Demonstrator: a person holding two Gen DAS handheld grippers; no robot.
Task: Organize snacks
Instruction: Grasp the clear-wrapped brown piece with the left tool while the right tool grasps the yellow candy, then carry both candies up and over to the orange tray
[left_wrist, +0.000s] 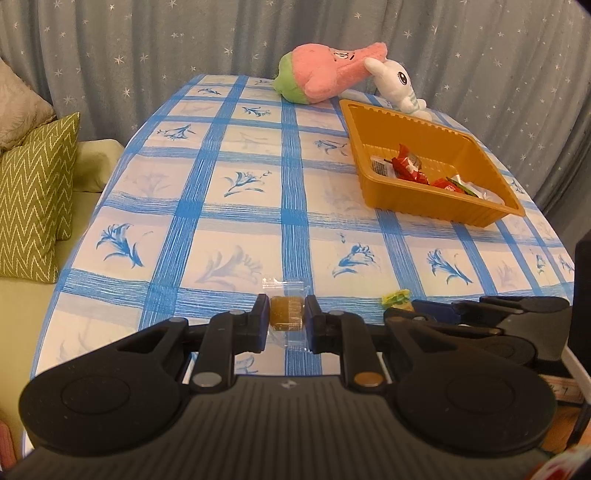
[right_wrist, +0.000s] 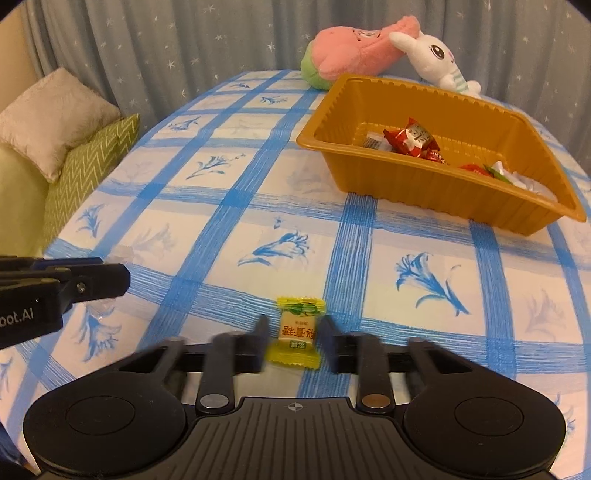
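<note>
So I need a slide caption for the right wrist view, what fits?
Right gripper closed around a yellow wrapped candy on the blue-checked tablecloth, with the orange snack tray beyond.

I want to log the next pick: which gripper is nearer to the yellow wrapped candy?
Right. The right gripper has its jaws on either side of the yellow candy. The left gripper is beside it, shut on a brown candy.

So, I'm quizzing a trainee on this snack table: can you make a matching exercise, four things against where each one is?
Things:
1. brown candy
2. yellow candy
3. red candies
4. pink plush toy

Places:
A. in the orange tray
B. between the left gripper fingers
C. at the table's far end
D. between the right gripper fingers

Pairs: 1-B, 2-D, 3-A, 4-C
</note>
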